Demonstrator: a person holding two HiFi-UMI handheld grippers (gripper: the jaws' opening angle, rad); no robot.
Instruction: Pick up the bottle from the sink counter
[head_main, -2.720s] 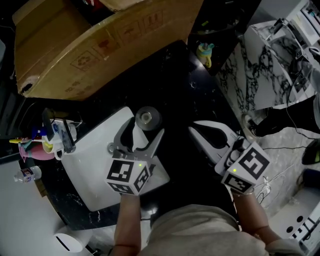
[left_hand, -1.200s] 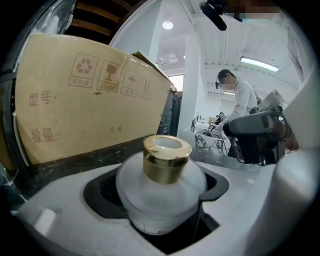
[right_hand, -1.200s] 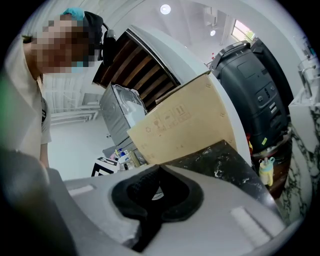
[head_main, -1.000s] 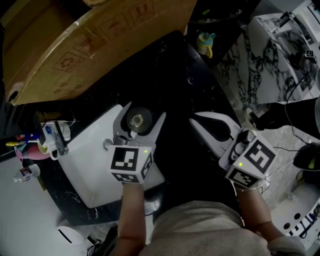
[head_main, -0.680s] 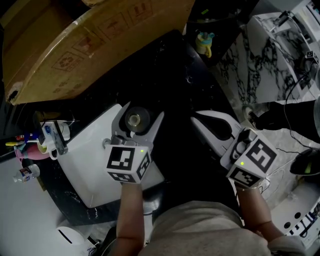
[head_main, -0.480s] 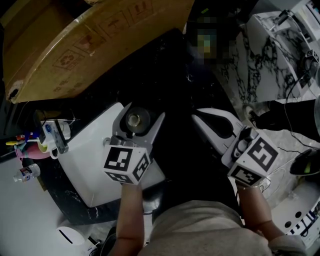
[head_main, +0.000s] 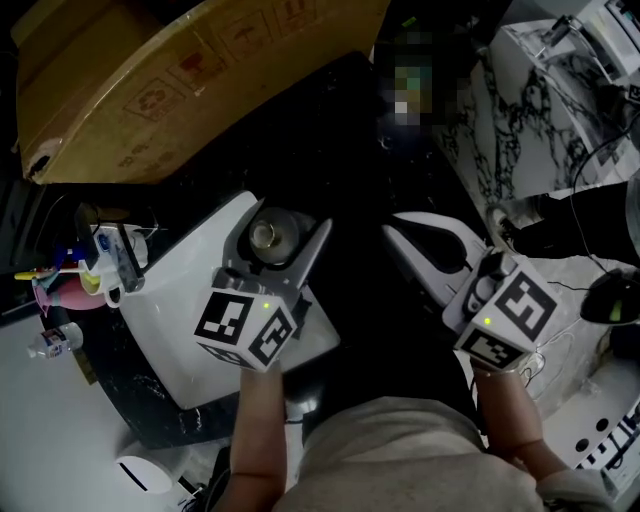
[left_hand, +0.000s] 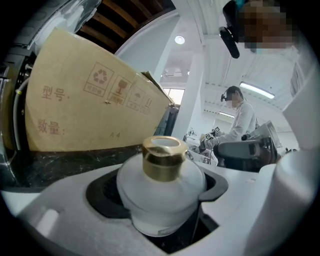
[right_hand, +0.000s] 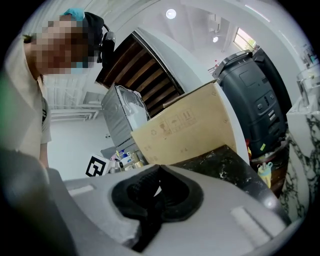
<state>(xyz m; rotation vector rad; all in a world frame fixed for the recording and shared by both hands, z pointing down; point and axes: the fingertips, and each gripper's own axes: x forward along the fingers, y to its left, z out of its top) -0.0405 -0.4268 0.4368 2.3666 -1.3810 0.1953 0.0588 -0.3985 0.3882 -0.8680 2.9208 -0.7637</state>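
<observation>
The bottle is round and white with a gold cap. In the head view it sits at the edge of the white sink, on the black counter. My left gripper is shut on the bottle, whose body rests in the recess between the two jaws. My right gripper hovers to the right over the dark counter. Its jaws are shut tip to tip with nothing between them.
A big cardboard box leans over the counter's far side. A faucet and a pink cup with brushes stand left of the sink. A marbled slab and cables lie at the right. A person stands in the distance.
My left gripper has slid forward, so the bottle sits deeper between its jaws, which have come in against it. The right gripper has barely moved.
</observation>
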